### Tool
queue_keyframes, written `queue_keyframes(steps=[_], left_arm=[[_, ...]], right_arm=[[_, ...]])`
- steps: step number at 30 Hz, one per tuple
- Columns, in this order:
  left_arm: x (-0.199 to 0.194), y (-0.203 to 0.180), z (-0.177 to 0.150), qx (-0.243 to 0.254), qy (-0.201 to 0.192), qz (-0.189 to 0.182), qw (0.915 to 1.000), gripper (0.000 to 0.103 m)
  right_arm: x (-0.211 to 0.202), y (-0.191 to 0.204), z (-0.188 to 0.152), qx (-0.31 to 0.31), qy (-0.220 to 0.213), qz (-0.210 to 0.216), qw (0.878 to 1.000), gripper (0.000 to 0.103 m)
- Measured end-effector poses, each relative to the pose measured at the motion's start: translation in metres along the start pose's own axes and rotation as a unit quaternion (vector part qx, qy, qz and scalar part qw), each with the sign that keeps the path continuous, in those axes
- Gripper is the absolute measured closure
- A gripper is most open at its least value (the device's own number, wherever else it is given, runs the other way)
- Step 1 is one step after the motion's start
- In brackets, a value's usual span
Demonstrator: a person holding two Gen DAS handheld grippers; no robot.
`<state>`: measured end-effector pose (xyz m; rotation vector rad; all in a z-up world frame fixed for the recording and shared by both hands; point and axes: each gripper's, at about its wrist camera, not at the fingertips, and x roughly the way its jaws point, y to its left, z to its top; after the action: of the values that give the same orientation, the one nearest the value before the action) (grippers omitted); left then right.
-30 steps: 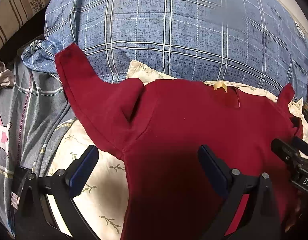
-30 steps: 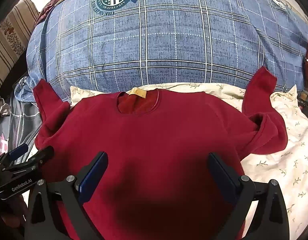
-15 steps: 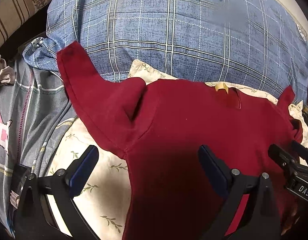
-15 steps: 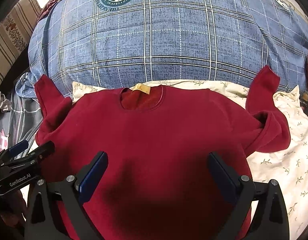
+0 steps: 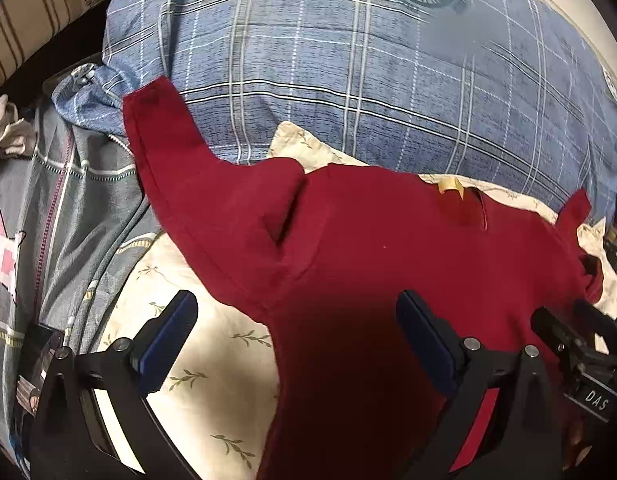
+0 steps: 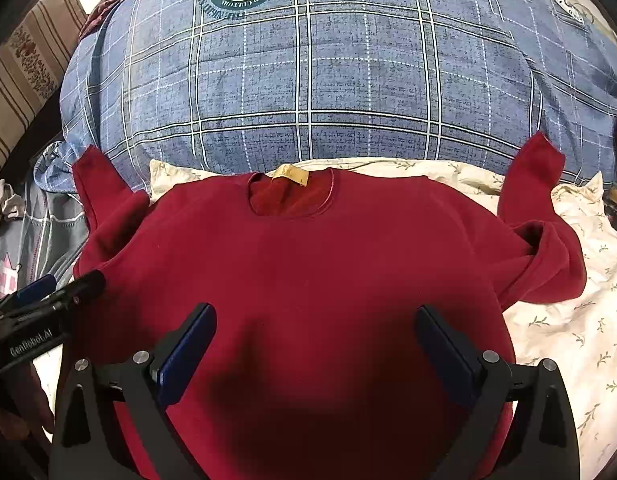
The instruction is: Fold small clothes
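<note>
Looking at it, you're at the very start: the red sweater point(image 6: 308, 272) lies flat, face up, on the floral sheet point(image 6: 568, 320), neckline toward the plaid pillow point(image 6: 328, 80). Your left gripper point(image 5: 296, 340) hangs spread wide near the left sleeve point(image 5: 180, 168), holding nothing. Your right gripper point(image 6: 314, 344) is spread too, over the body. I'd grab a sleeve next and fold it inward.

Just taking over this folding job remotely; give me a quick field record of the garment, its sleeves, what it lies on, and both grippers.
garment: red sweater, spread flat, neckline away from the cameras, yellow tag at the collar
sleeves: both unfolded, angled up onto the blue plaid duvet
surface: cream floral sheet
left gripper: open, over the sweater's left edge, holding nothing
right gripper: open, over the sweater's middle, holding nothing
</note>
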<state>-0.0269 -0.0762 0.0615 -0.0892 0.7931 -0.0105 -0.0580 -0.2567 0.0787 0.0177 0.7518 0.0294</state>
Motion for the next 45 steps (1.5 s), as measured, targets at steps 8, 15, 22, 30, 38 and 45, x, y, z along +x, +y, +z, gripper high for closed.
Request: queue_keyframes(steps=[8, 15, 22, 30, 38, 45], left_arm=[[0.003, 0.008, 0.001, -0.018, 0.004, 0.003, 0.9998, 0.003], [0.004, 0.007, 0.0, -0.012, 0.003, 0.007, 0.9999, 0.003], [0.005, 0.005, -0.001, -0.006, 0.003, 0.009, 0.9999, 0.003], [0.004, 0.001, -0.003, 0.002, 0.002, 0.011, 0.9999, 0.003], [0.003, -0.002, -0.003, 0.006, 0.001, 0.009, 0.9999, 0.003], [0.002, -0.005, -0.004, 0.016, -0.001, 0.002, 0.9999, 0.003]], right_arm=[[0.001, 0.002, -0.001, -0.001, -0.004, 0.004, 1.0, 0.003], [0.003, 0.004, -0.002, -0.007, 0.001, -0.002, 1.0, 0.003], [0.004, 0.004, -0.002, -0.006, 0.001, -0.007, 1.0, 0.003], [0.004, 0.002, -0.002, -0.005, 0.005, -0.009, 1.0, 0.003], [0.005, 0.002, -0.001, -0.006, 0.009, -0.012, 1.0, 0.003], [0.005, 0.002, -0.001, -0.003, 0.013, -0.013, 1.0, 0.003]])
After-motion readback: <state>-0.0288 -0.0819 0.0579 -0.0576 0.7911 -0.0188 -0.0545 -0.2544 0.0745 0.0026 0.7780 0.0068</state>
